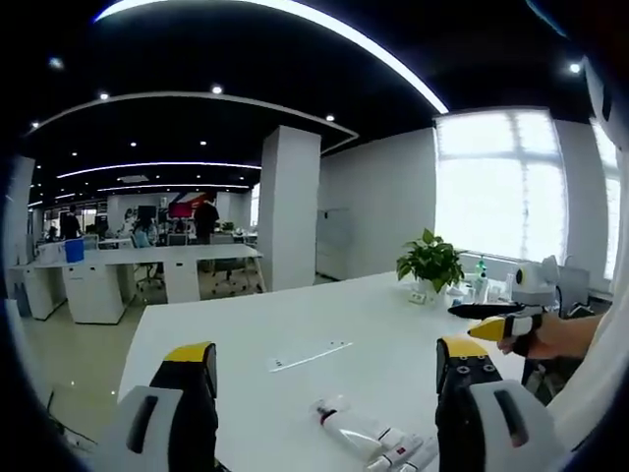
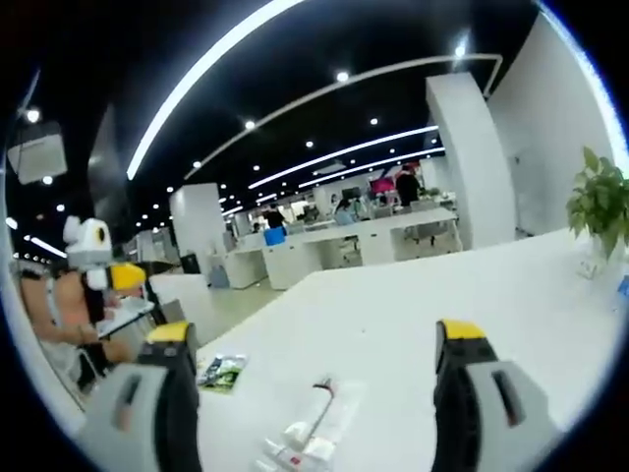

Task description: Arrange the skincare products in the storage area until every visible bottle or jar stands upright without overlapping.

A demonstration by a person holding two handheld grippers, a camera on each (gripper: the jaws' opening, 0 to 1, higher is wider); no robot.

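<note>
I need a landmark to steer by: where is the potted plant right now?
In the left gripper view the potted plant stands on the far part of the white table, near the bright window; in the right gripper view it sits at the right edge.

I can read no words or numbers anywhere. The tubes (image 1: 369, 438) lying on my counter (image 1: 295, 334) carry markings too small to make out, and the green packet (image 2: 222, 372) is just as blurred.

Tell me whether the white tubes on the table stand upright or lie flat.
Lying flat: the white tubes rest lengthwise on the table, between the open left gripper.
</note>
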